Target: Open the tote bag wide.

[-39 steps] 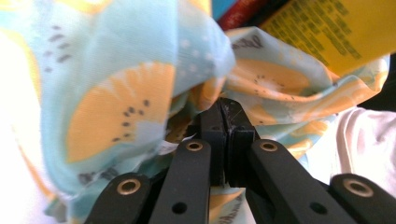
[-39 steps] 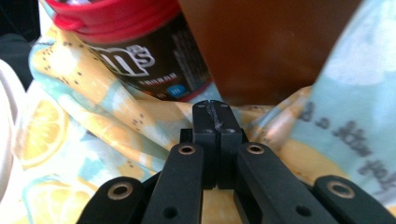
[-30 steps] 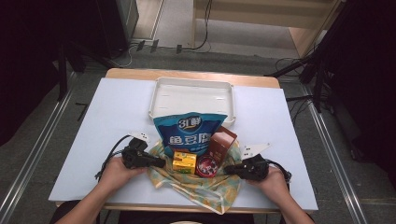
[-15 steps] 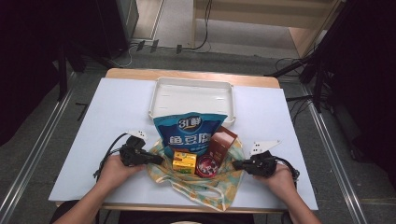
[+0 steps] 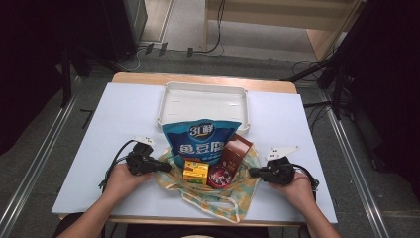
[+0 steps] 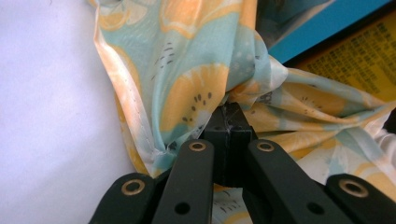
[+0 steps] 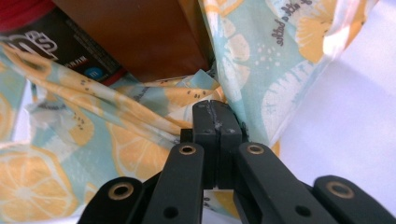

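A cloth bag (image 5: 218,198) printed with lemons lies open at the table's front, under a blue snack pouch (image 5: 202,139), a yellow box (image 5: 195,170), a brown carton (image 5: 236,151) and a red-and-black can (image 5: 219,176). My left gripper (image 5: 167,168) is shut on the bag's left edge; in the left gripper view the jaws (image 6: 229,112) pinch a fold of the cloth (image 6: 187,70). My right gripper (image 5: 251,172) is shut on the right edge; in the right gripper view the jaws (image 7: 215,109) clamp the cloth (image 7: 116,154) below the carton (image 7: 135,32) and can (image 7: 56,46).
A white tray (image 5: 203,87) stands at the back centre, just behind the pouch. The table (image 5: 124,114) has a pale blue top, with bare surface on both sides of the bag. Cables trail from both grippers toward the front edge.
My right gripper has moved right and my left slightly left, each keeping hold of the cloth, so the bag's mouth is spread wider.
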### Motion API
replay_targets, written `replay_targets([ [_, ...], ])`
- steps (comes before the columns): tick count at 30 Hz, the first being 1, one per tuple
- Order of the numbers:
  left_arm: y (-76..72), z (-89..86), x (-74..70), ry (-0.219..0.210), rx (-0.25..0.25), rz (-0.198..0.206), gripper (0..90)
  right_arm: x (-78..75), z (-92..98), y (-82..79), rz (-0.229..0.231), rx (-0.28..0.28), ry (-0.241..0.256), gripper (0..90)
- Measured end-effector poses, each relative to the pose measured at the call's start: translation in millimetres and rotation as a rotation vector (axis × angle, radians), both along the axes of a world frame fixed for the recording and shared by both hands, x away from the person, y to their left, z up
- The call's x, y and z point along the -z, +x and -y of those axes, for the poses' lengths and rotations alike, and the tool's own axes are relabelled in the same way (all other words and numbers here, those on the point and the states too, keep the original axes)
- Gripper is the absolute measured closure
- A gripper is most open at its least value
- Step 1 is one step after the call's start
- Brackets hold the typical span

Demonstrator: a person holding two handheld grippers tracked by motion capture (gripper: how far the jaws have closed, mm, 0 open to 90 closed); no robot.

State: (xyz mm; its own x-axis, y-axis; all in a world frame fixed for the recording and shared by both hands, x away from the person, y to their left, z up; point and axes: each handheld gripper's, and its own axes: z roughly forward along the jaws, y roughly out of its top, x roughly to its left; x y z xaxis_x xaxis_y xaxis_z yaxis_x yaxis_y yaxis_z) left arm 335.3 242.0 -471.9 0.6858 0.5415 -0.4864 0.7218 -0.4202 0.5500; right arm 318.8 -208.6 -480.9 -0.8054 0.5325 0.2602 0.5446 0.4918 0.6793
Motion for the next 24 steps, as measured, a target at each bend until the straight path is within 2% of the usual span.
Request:
replay_targets([
  [2, -0.8, 1.5, -1.1, 0.005, 0.008, -0.024, 90.0, -2.2, 0.2, -0.3, -0.019, 0.003, 0.007, 90.0],
  [6, -4.1, 2.2, -7.4, -0.011, 0.023, -0.006, 90.0, -12.5, 1.1, -3.8, 0.011, -0.024, 0.024, 90.0],
  [7, -5.3, 3.1, -11.2, 0.004, 0.035, 0.009, 90.0, -14.2, 1.0, -4.3, 0.019, -0.027, 0.030, 90.0],
  [8, -6.9, 4.4, -15.9, 0.044, 0.057, 0.048, 90.0, -17.4, 1.4, -5.0, 0.032, -0.033, 0.035, 90.0],
  [9, -8.7, 5.5, -20.2, 0.052, 0.069, 0.075, 90.0, -20.3, 1.7, -5.8, 0.033, -0.031, 0.050, 90.0],
  [11, -10.6, 5.6, -27.7, 0.030, 0.069, 0.091, 90.0, -26.2, 2.6, -7.0, 0.044, -0.029, 0.080, 90.0],
  [16, -14.1, 4.8, -45.0, -0.006, 0.107, 0.116, 90.0, -40.2, 4.9, -5.3, 0.056, -0.014, 0.127, 90.0],
  [20, -17.5, -0.3, -61.0, -0.035, 0.104, 0.144, 90.0, -50.9, 4.6, -5.1, 0.075, -0.018, 0.139, 90.0],
  [24, -9.3, -1.0, -71.4, -0.027, 0.099, 0.155, 90.0, -62.3, 3.2, 1.2, 0.099, -0.015, 0.133, 90.0],
])
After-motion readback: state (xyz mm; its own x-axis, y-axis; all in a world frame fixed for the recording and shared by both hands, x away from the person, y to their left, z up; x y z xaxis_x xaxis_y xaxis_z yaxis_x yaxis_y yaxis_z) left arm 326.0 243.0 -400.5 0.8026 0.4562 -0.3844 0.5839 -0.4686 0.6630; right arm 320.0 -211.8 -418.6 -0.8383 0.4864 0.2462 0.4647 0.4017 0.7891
